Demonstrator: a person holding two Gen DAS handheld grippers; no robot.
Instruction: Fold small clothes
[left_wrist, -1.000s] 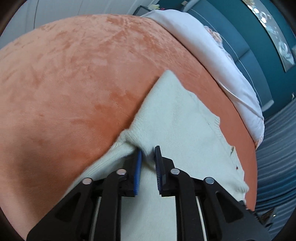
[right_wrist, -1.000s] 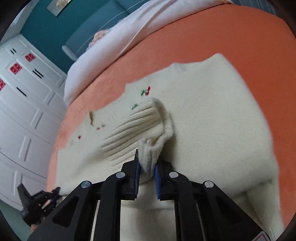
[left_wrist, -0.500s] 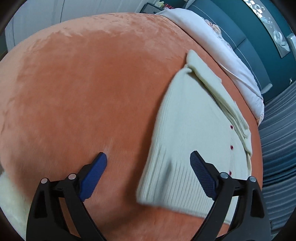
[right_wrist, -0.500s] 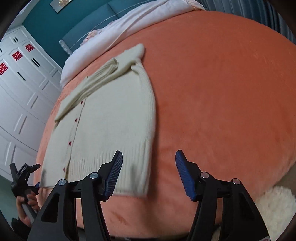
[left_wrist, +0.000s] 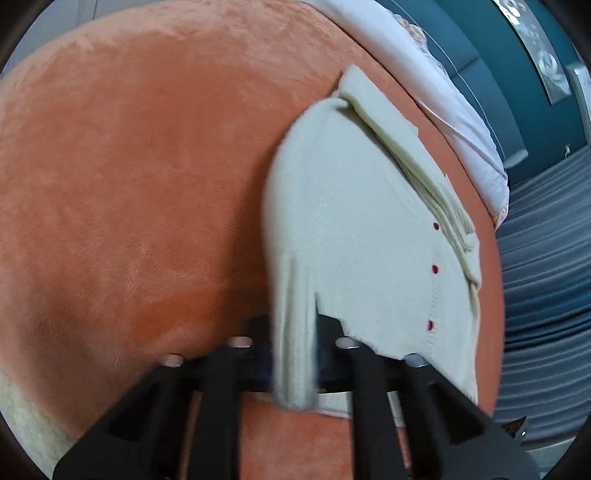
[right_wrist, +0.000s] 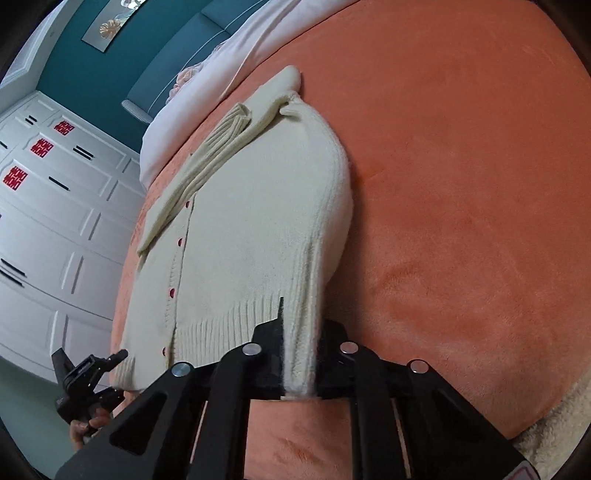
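Change since half a second ago: both grippers were spread wide above the bed with nothing between the fingers; now each one is pressed together on the ribbed hem of the cardigan.

Left wrist view, left gripper (left_wrist: 294, 363): the jaws pinch a bunched strip of the hem at the cardigan's near left corner; the blue pads are almost hidden by the knit.

Left wrist view, cardigan (left_wrist: 354, 236): cream, lying on the orange blanket (left_wrist: 140, 192), with the folded sleeves piled along its far right edge and three red buttons (left_wrist: 435, 268) in a row near that edge.

Left wrist view, background: a white pillow (left_wrist: 454, 110) lies beyond the cardigan, against a teal headboard; this view is blurred near the fingers.

Right wrist view, right gripper (right_wrist: 300, 363): the jaws are closed on the hem at the near right corner, and the fabric rises in a ridge from the grip.

Right wrist view, cardigan (right_wrist: 255, 221): here the rib pattern of the hem is sharp.

Right wrist view only: white wardrobe doors (right_wrist: 55, 206) with red stickers stand at the left, and the left gripper (right_wrist: 88, 373) shows at the hem's other end, held by bare fingers.
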